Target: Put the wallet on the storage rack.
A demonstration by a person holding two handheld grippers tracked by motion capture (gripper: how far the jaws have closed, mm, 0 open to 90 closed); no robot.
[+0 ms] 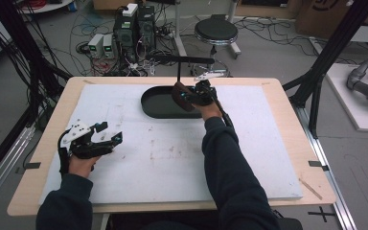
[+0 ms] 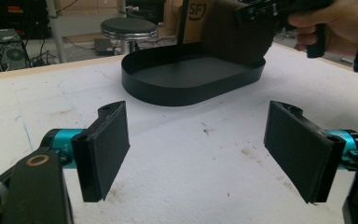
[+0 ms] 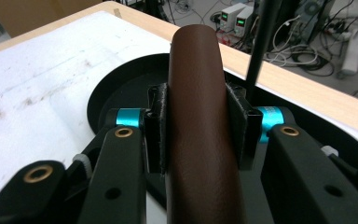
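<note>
Leather, we judge: the brown case (image 3: 200,116) looks soft, light, faintly slick. Our right tongs (image 1: 190,96) pinch its middle above the black tray (image 1: 155,108); left tongs (image 2: 205,154) stand open, empty.

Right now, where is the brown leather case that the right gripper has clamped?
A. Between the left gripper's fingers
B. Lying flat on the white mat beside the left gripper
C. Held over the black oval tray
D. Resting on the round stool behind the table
C. The right gripper pinches the brown leather case above the black oval tray; the left gripper sits open and empty over the white mat.
</note>
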